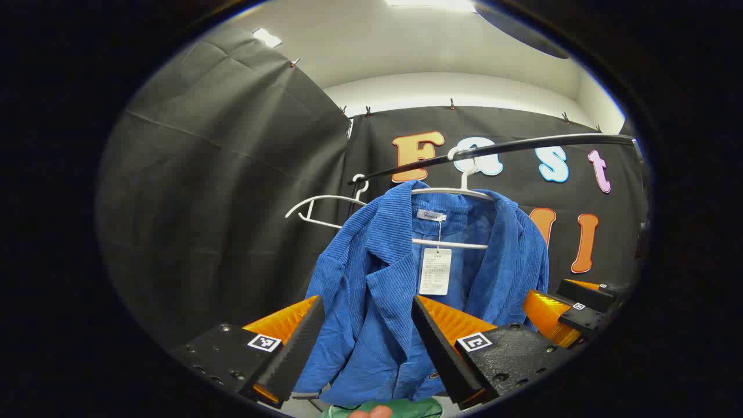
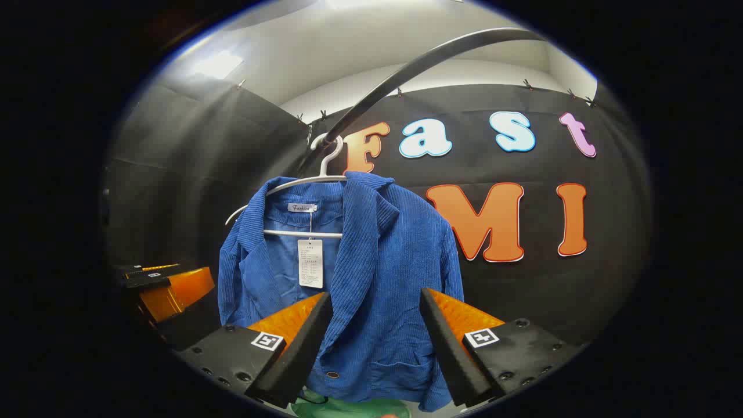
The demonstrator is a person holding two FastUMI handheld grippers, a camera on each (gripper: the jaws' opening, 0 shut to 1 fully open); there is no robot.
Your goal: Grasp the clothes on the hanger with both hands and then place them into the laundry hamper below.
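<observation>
A blue corduroy jacket [image 1: 377,278] [image 2: 371,261] with a white paper tag hangs on a white hanger [image 1: 464,188] [image 2: 325,171] from a black rail [image 1: 522,145] [image 2: 406,69]. My left gripper [image 1: 367,302] stands open just short of the jacket's front panel, with its jaws on either side of the lapel in the left gripper view. My right gripper [image 2: 376,295] is open too, facing the other front panel above a pocket, and it appears at the right edge [image 1: 572,305] of the left gripper view. A green laundry hamper [image 1: 406,409] [image 2: 354,406] peeks out below the hem.
An empty white hanger [image 1: 325,210] hangs on the rail beside the jacket. Black cloth walls close in behind and at the side. The left gripper [image 2: 165,284] appears at the left edge of the right gripper view. A fingertip [image 1: 371,413] pokes in at the bottom.
</observation>
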